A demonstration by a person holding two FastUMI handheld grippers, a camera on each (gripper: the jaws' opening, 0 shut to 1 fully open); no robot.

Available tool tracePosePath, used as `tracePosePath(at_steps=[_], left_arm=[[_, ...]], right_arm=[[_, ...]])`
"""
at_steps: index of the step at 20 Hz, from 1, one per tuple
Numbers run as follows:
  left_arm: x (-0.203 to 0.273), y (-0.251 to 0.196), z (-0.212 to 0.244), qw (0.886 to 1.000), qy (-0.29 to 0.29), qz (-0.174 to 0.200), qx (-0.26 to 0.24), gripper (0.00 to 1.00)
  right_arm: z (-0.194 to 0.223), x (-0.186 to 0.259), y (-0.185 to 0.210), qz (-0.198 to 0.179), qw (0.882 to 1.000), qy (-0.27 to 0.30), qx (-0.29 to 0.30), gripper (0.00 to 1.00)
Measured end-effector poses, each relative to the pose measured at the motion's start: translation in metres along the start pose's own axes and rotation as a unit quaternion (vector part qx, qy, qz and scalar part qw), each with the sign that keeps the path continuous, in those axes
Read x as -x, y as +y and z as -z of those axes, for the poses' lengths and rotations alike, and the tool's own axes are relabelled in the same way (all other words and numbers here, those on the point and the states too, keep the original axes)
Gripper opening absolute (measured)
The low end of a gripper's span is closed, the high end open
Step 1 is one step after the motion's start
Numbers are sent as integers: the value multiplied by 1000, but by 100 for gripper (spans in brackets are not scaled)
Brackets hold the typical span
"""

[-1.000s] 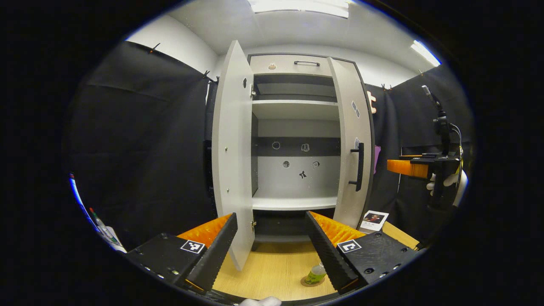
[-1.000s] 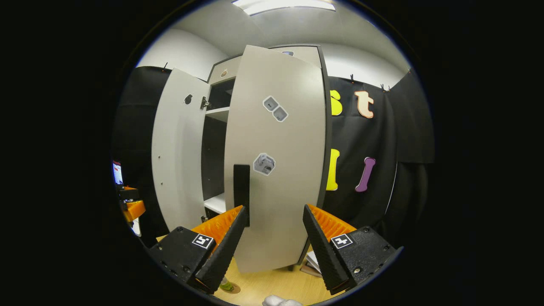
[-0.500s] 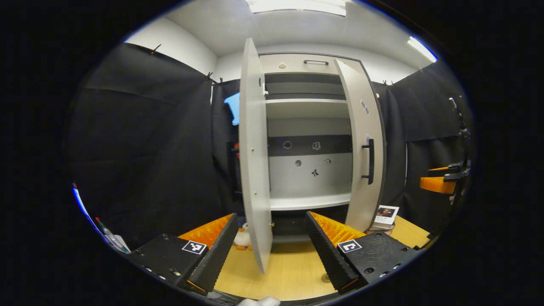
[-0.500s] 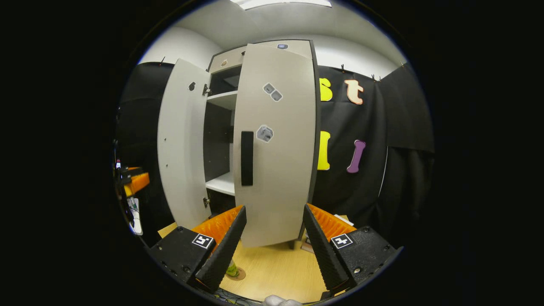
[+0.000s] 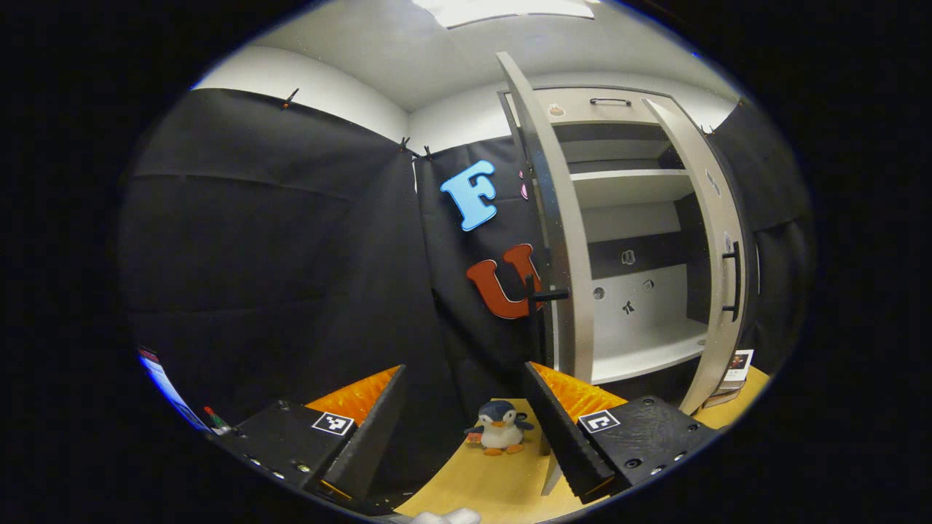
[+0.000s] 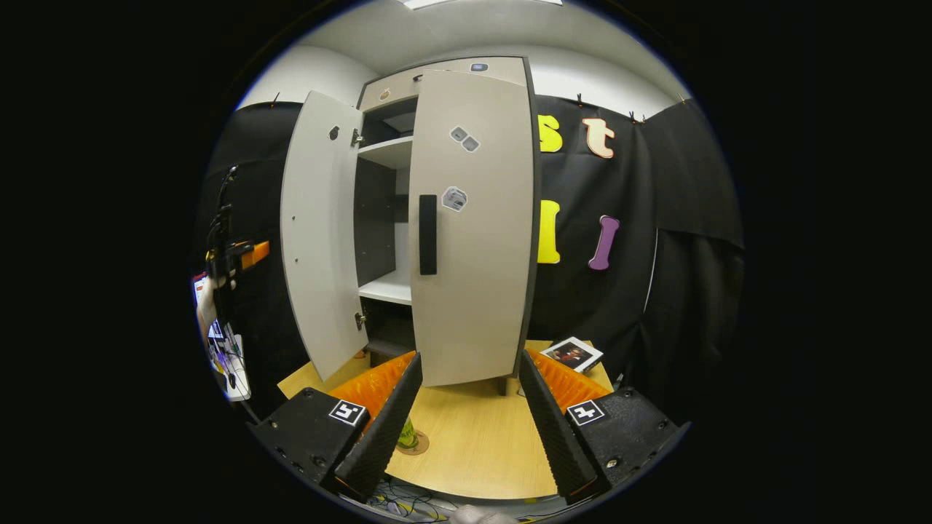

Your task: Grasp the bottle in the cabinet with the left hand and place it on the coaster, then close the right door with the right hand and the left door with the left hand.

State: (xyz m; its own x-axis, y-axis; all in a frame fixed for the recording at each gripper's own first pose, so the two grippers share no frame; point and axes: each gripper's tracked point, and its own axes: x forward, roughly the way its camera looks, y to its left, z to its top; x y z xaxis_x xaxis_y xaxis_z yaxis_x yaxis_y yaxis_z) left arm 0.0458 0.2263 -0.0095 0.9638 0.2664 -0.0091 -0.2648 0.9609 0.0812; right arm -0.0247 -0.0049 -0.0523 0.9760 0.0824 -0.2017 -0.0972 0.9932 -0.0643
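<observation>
Bottle [image 6: 407,434] stands on its coaster [image 6: 418,444] on the wooden table [image 6: 473,444], before a cabinet with left door [image 6: 320,233] wide, right door [image 6: 473,233] almost closed. Left gripper [image 5: 466,429] and right gripper [image 6: 466,422] both spread, holding nothing.

The left gripper [image 5: 466,429] holds its two fingers wide apart with nothing between them, above a light wooden tabletop [image 5: 473,491]. Between the fingers, farther off, a small plush penguin with a dark head and white belly [image 5: 500,427] stands on the wood. To the right rises a tall pale grey cabinet [image 5: 633,320], its left door [image 5: 557,240] seen almost edge-on and its right door with a black bar handle [image 5: 721,262] swung partly open. A small framed picture [image 5: 737,362] lies by the cabinet's foot.
</observation>
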Motion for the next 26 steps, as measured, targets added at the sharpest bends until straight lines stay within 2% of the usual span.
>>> tracePosePath(at_steps=[7,11,15,16,17,20,26], left_arm=[[-46,2,-8,1000,-5,2,-11,96],[-49,2,-12,1000,-10,-4,-11,92],[-49,-6,-8,1000,-5,0,13,92],[-49,-5,-8,1000,-4,-2,15,96],[-48,-5,-9,1000,-3,-6,10,88],[-45,-8,-10,1000,-2,-14,1,88],[-35,-40,-15,1000,-4,13,3,88]], right_arm=[[4,10,-16,19,1000,5,-12,83],[8,11,-16,16,1000,10,-24,83],[4,9,-14,11,1000,9,-18,83],[3,10,-14,9,1000,7,-17,83],[2,9,-14,8,1000,6,-16,83],[0,10,-18,6,1000,3,-15,83],[2,7,-25,4,1000,5,-18,83]])
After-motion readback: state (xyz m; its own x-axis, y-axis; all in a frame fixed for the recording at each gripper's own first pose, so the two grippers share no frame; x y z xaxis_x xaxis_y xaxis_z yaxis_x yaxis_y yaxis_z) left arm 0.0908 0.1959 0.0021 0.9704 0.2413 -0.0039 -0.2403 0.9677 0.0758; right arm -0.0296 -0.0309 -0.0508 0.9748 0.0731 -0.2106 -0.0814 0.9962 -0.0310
